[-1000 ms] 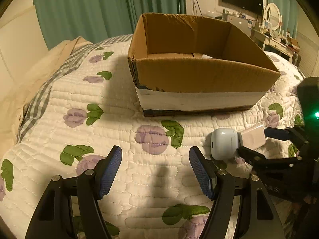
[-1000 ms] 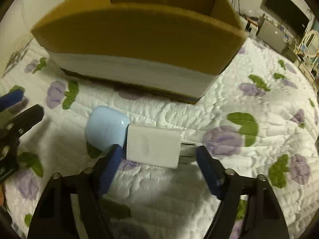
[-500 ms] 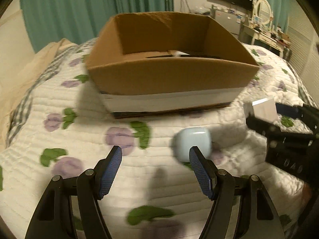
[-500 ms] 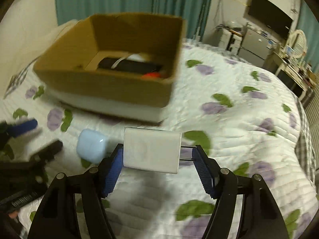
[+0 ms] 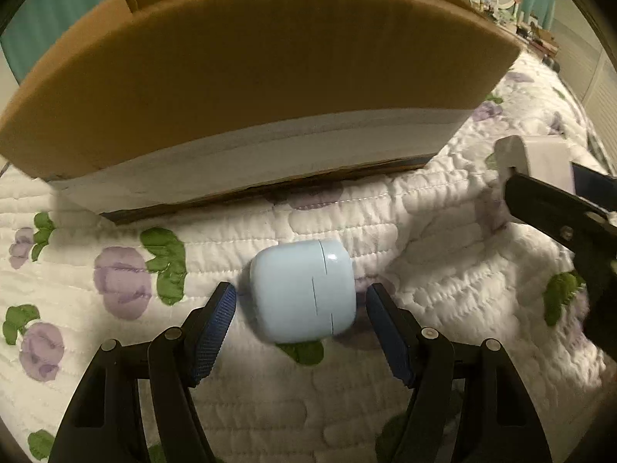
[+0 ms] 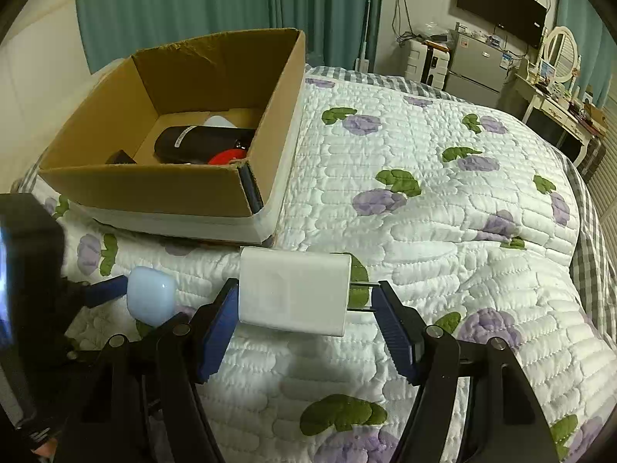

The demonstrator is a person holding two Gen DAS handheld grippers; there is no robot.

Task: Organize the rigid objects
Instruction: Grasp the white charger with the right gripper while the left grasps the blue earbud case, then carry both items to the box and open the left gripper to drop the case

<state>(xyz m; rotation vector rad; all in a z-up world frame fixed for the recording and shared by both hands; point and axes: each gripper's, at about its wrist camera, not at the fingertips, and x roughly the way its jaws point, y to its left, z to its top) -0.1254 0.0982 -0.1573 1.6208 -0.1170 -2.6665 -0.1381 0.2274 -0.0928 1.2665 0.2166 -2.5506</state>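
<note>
Quilt [image 6: 443, 231] with purple flowers and green leaves lay under both grippers. The left gripper [image 5: 300, 320] pointed down at it with its jaws spread wide, and the pale blue earbud case [image 5: 302, 289] lay on the quilt between its blue fingertips [image 5: 221, 308]; a gap showed on each side, so neither pad pressed on the case. Just beyond the case, ahead of that gripper, rose the near wall of the cardboard box [image 5: 270, 69], banded white along its base.

The right gripper [image 6: 304, 301] pinched the white charger [image 6: 293, 289] clear of the quilt: its left pad lay against the flat end, its right pad met the metal prongs, after the jaws had just been closing on it. The box [image 6: 154, 189] stood ahead and to the left of this gripper, open-topped, with a black cylinder [image 6: 200, 142], a red thing [image 6: 227, 156] and a white thing [image 6: 219, 121] inside. The earbud case [image 6: 150, 295] sat just left of the charger.
</note>
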